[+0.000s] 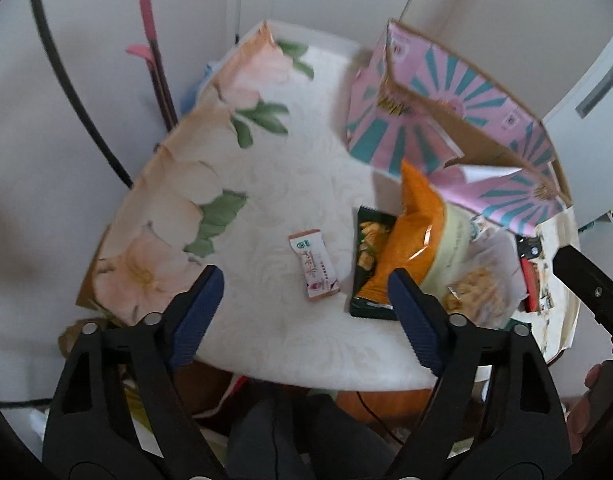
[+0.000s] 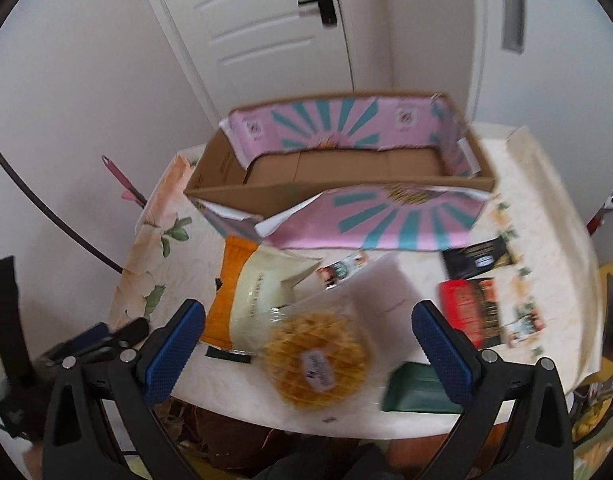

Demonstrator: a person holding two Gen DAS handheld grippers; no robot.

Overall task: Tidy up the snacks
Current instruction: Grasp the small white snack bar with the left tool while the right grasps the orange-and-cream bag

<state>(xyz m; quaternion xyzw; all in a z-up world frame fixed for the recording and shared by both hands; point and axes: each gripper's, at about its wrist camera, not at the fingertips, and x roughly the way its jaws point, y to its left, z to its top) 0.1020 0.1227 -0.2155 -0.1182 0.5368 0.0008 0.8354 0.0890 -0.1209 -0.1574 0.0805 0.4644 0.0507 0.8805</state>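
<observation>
An open cardboard box [image 2: 346,168] with pink and teal wrapping stands at the back of the table; it also shows in the left wrist view [image 1: 446,120]. In front of it lie snacks: an orange bag [image 1: 414,236], a dark green packet [image 1: 370,256], a small white and pink sachet [image 1: 314,266], a cream bag [image 2: 262,296], a clear bag with a round waffle [image 2: 318,360], a red and black pack [image 2: 470,308] and a black packet [image 2: 476,258]. My left gripper [image 1: 306,304] is open and empty above the sachet. My right gripper [image 2: 306,352] is open and empty over the waffle bag.
The table has a floral cloth [image 1: 178,200] and its near edge is rounded. A white door [image 2: 266,32] stands behind the box. A pink-handled tool [image 1: 154,56] leans on the wall at the left. A dark green box [image 2: 418,390] sits at the near right edge.
</observation>
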